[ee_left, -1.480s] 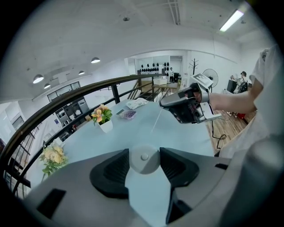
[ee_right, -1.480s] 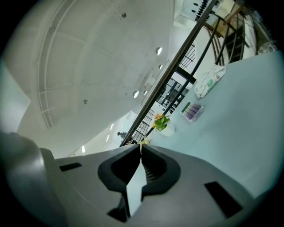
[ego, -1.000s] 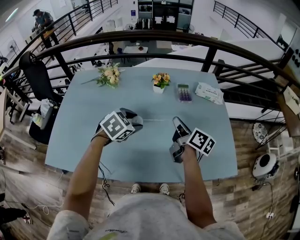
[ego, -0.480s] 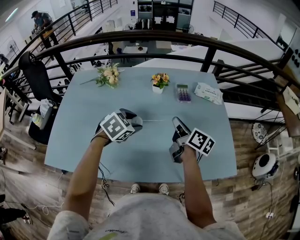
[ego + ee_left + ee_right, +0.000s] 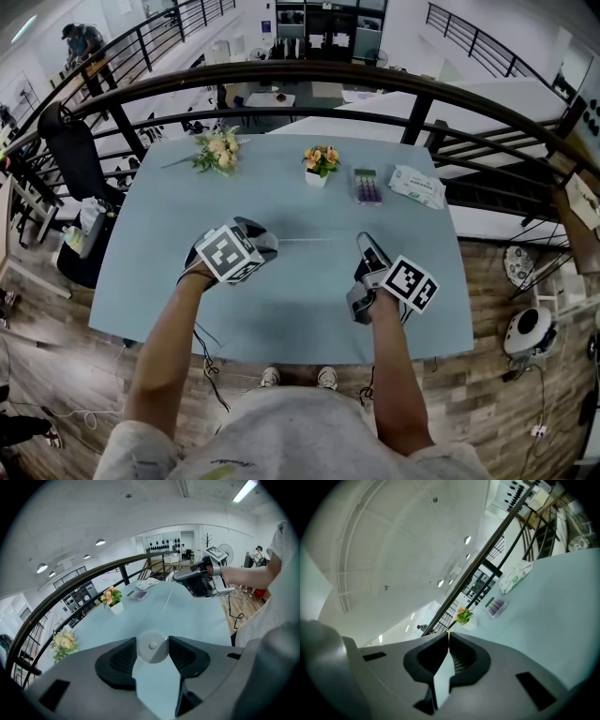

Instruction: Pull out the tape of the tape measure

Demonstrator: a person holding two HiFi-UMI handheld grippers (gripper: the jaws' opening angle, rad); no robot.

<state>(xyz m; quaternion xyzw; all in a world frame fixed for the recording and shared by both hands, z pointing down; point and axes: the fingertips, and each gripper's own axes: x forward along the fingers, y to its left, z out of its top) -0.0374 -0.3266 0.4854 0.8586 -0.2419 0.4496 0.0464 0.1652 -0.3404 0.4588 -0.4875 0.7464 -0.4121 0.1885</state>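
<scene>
My left gripper (image 5: 265, 247) is shut on the small round white tape measure (image 5: 152, 646); its two black pads press on either side of the case. A thin pale tape (image 5: 319, 240) runs from the case rightwards, low over the blue table (image 5: 281, 309), to my right gripper (image 5: 367, 243). The right gripper (image 5: 448, 637) is shut on the tape's end, and a sliver of it shows at the fingertips. In the left gripper view the tape (image 5: 168, 604) leads to the right gripper (image 5: 194, 581). Both grippers hang just above the middle of the table.
At the table's far side lie a loose bouquet (image 5: 218, 148), a small white pot of orange flowers (image 5: 322, 161), a purple-and-white box (image 5: 367, 185) and a packet of wipes (image 5: 419, 186). A dark railing (image 5: 375, 80) curves behind the table. The near edge (image 5: 281, 358) is by my body.
My right gripper has shifted a little to the right and my left gripper slightly to the left, so the stretch of tape between them is longer.
</scene>
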